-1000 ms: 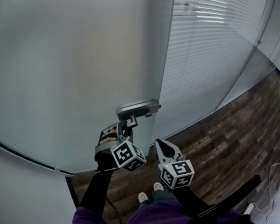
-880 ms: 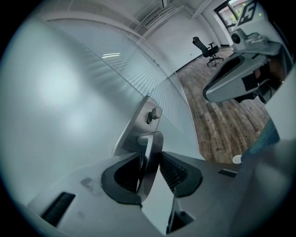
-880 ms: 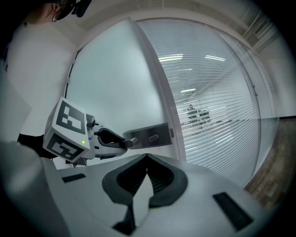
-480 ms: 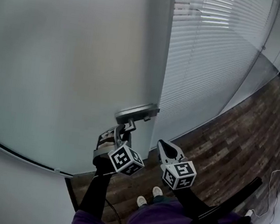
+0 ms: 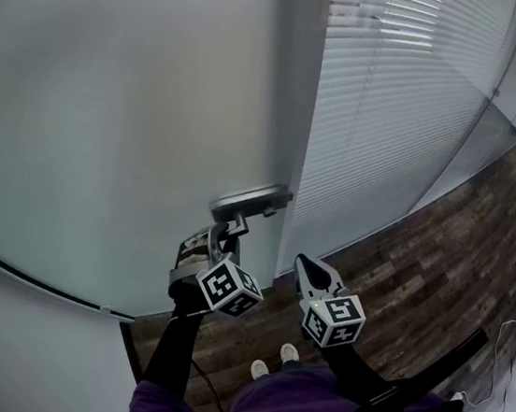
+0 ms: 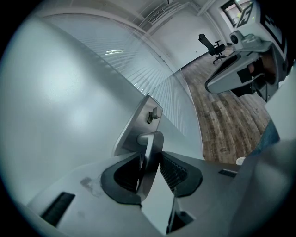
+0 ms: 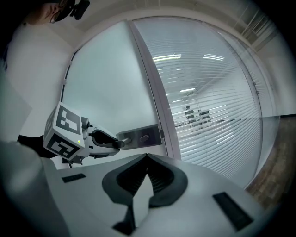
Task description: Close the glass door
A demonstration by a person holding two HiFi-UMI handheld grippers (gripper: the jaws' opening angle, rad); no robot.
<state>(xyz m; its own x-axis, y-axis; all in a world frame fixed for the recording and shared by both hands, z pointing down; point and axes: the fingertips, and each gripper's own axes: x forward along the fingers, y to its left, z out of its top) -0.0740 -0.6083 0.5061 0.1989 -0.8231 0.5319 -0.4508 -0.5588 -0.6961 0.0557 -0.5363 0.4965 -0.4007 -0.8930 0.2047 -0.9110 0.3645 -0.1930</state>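
frosted glass door (image 5: 141, 91) fills left side, its edge nearly at white-blind glass panel (image 5: 394, 105) on right. left gripper (image 5: 224, 234) clamped on silver metal lever handle (image 6: 150, 155). right gripper (image 5: 310, 271) pinched together, empty. looks like last bit of closing, next probably steady push till latch catches.

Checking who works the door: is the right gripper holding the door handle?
No, the right gripper is shut on nothing; the left gripper clamps the door handle.
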